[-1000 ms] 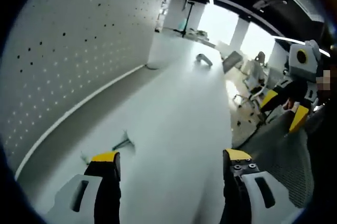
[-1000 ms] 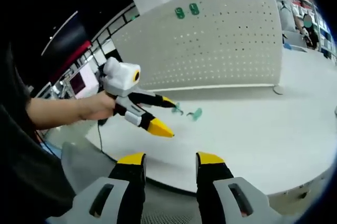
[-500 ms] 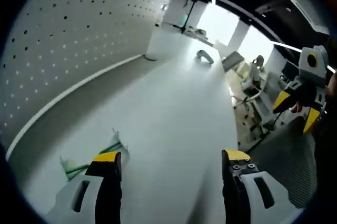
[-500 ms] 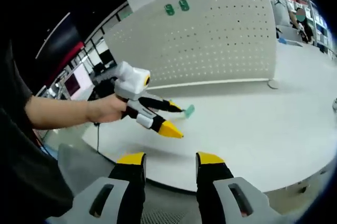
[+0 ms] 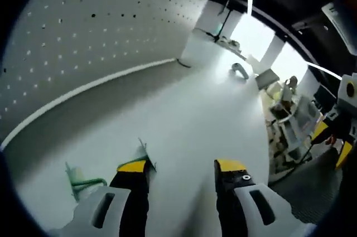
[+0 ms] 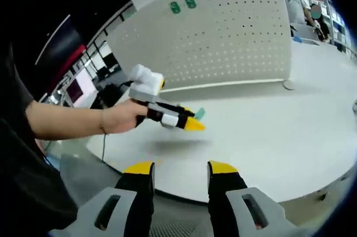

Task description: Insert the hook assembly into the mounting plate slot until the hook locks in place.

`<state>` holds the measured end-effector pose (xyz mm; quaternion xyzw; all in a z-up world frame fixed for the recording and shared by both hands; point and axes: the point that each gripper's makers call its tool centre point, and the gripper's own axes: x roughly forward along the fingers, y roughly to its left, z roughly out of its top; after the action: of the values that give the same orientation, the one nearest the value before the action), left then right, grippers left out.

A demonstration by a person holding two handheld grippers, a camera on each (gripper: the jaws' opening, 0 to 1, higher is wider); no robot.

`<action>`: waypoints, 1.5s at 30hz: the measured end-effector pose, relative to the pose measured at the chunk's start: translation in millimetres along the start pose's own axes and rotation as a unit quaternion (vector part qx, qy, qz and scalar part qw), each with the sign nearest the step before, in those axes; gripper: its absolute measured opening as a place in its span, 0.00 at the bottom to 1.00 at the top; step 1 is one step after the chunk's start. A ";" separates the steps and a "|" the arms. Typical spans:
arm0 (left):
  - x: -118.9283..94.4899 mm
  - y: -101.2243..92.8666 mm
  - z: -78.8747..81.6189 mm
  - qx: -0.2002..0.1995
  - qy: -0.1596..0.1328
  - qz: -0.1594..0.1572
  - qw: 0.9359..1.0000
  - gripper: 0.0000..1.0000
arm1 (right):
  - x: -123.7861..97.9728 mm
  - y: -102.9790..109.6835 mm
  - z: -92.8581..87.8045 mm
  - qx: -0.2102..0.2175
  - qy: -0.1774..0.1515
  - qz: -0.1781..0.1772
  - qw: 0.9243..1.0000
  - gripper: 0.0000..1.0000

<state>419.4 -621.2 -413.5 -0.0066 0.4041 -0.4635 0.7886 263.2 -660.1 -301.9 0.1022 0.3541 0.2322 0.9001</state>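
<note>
A green hook assembly [image 5: 78, 180] lies flat on the white worktop [image 5: 195, 120], near the foot of the upright perforated mounting plate [image 5: 83, 36].

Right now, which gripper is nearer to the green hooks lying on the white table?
Left. The left gripper is down at the green hooks on the white table, one hook beside each side of its left jaw. The right gripper hangs back off the table's near edge.

White hand-held gripper [image 6: 192, 124], black jaws, yellow tips, dark sleeve [image 6: 14, 103]
</note>
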 end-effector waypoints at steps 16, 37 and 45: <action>4.5 19.7 -1.9 -0.058 0.005 0.064 0.996 0.07 | 3.1 -1.6 -3.0 0.003 0.006 0.002 1.000 0.37; -6.9 27.2 3.6 -0.036 -0.001 0.077 0.996 0.02 | 7.3 -0.6 -3.3 -0.002 0.009 0.008 1.000 0.36; -12.6 27.0 7.1 -0.034 -0.008 0.076 0.996 0.01 | 7.4 2.2 -3.4 -0.004 0.009 0.010 1.000 0.36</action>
<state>440.5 -599.1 -411.1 -0.0058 0.4127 -0.3881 0.8241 264.8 -654.5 -307.9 0.0999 0.3598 0.2436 0.8951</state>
